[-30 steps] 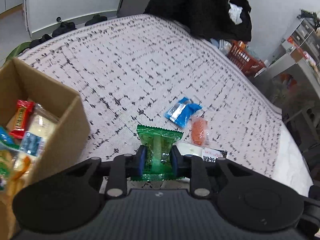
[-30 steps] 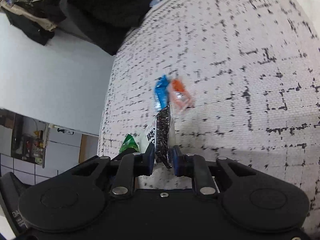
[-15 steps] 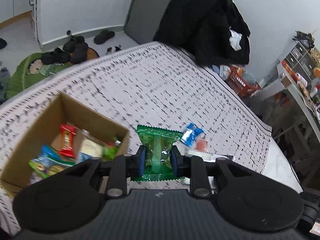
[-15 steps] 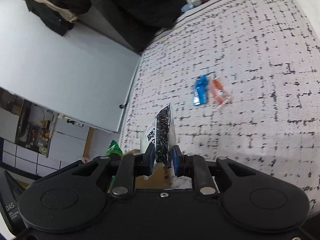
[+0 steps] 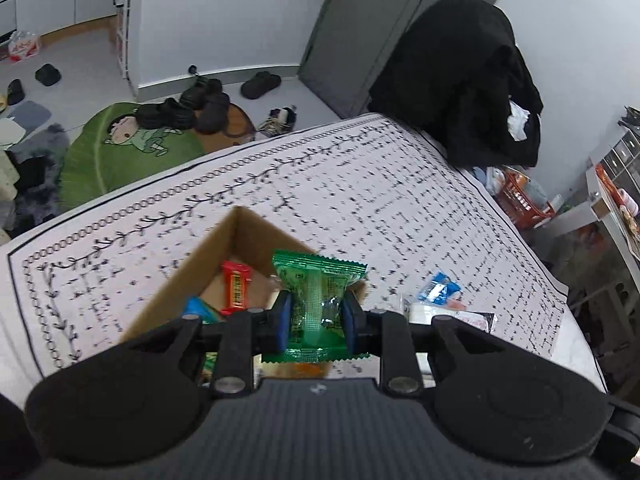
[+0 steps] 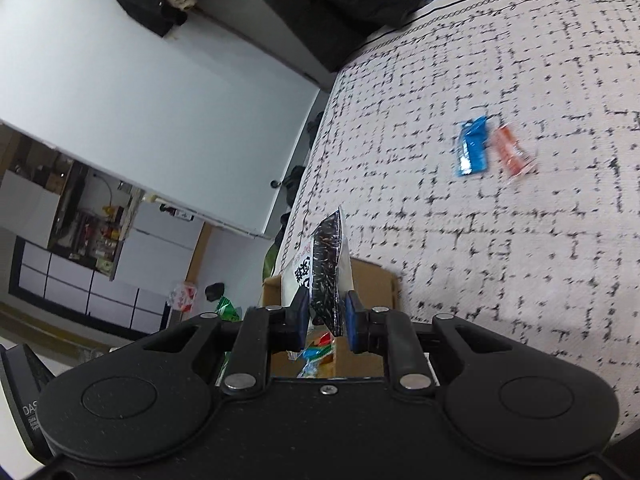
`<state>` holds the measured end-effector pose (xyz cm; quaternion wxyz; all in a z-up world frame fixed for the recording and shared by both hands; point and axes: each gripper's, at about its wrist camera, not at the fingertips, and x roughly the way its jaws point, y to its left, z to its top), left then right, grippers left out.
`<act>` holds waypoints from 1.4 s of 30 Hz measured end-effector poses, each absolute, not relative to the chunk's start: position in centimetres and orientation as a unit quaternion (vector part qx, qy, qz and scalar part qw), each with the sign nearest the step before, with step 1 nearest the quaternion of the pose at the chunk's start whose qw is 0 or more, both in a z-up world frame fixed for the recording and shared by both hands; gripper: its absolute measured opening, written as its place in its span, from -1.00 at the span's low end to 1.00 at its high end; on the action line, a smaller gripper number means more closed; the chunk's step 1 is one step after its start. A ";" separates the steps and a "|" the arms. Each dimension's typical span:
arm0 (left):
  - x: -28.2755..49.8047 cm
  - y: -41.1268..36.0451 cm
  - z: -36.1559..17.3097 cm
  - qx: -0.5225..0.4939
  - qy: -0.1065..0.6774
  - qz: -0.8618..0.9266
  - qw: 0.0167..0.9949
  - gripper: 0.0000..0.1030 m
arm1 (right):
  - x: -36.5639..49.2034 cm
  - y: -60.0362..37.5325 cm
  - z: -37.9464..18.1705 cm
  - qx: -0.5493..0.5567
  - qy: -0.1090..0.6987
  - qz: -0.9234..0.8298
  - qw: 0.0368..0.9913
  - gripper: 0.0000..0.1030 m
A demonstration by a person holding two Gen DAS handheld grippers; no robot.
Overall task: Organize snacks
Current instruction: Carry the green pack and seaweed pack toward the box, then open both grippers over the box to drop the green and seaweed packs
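My left gripper (image 5: 315, 322) is shut on a green snack packet (image 5: 316, 304) and holds it above the open cardboard box (image 5: 208, 256). The box holds a red bar (image 5: 237, 289) and other snacks. My right gripper (image 6: 326, 316) is shut on a black and white seed packet (image 6: 325, 268), held on edge over the same box (image 6: 376, 280). A blue packet (image 6: 472, 146) and an orange packet (image 6: 512, 152) lie on the patterned cloth; the blue one also shows in the left wrist view (image 5: 438, 290).
The cloth-covered surface (image 5: 360, 184) ends at an edge on the left and far side. Beyond it are shoes and a green mat (image 5: 120, 148) on the floor, a black coat (image 5: 460, 80) and an orange basket (image 5: 520, 200).
Both grippers have risen and moved over the cardboard box with their packets. The blue and orange packets have stayed on the cloth.
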<state>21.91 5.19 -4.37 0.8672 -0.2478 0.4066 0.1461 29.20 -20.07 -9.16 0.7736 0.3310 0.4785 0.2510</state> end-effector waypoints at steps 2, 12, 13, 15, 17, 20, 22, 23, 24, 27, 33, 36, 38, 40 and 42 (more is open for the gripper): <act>21.3 5.9 -4.4 -0.252 0.407 0.151 0.865 -0.51 | 29.0 -19.4 -8.9 0.326 0.481 0.258 0.772 -0.64; 19.4 8.2 -4.5 -0.263 0.411 0.174 0.856 -0.51 | 28.1 -15.5 -8.8 0.303 0.499 0.301 0.754 -0.64; 19.3 8.4 -4.6 -0.265 0.411 0.176 0.854 -0.50 | 28.0 -15.1 -8.9 0.301 0.503 0.305 0.751 -0.64; 19.1 8.7 -4.7 -0.267 0.411 0.181 0.853 -0.50 | 27.7 -14.2 -9.1 0.294 0.510 0.316 0.744 -0.64; 19.0 8.9 -4.8 -0.266 0.411 0.183 0.852 -0.50 | 27.6 -13.0 -9.4 0.270 0.523 0.330 0.738 -0.58; 18.9 9.3 -5.0 -0.268 0.413 0.187 0.850 -0.50 | 27.6 -12.4 -10.0 0.261 0.540 0.326 0.731 -0.13; 18.9 9.4 -5.2 -0.269 0.414 0.188 0.849 -0.50 | 27.6 -12.9 -10.0 0.261 0.533 0.319 0.739 -0.02; 18.9 9.4 -5.3 -0.270 0.415 0.187 0.849 -0.50 | 27.7 -13.1 -9.9 0.261 0.532 0.317 0.740 -0.02; 19.0 9.5 -5.4 -0.270 0.416 0.186 0.848 -0.50 | 27.9 -13.4 -9.9 0.264 0.532 0.314 0.741 -0.02; 19.2 9.6 -5.6 -0.271 0.419 0.185 0.847 -0.50 | 28.3 -14.2 -9.8 0.264 0.528 0.298 0.750 -0.02; 19.4 9.6 -6.0 -0.274 0.423 0.183 0.844 -0.50 | 29.0 -15.4 -9.8 0.267 0.524 0.280 0.759 0.01; 19.5 9.6 -6.2 -0.277 0.428 0.182 0.841 -0.44 | 29.2 -15.7 -9.9 0.267 0.524 0.272 0.762 0.03; 19.5 9.7 -6.4 -0.280 0.435 0.185 0.835 -0.39 | 29.3 -15.9 -10.0 0.269 0.524 0.266 0.763 0.03; 19.4 9.9 -6.6 -0.287 0.438 0.190 0.831 -0.30 | 29.4 -16.2 -9.9 0.270 0.523 0.262 0.765 0.03; 19.2 10.0 -6.7 -0.287 0.438 0.197 0.829 -0.18 | 29.4 -16.7 -9.8 0.269 0.520 0.258 0.768 0.04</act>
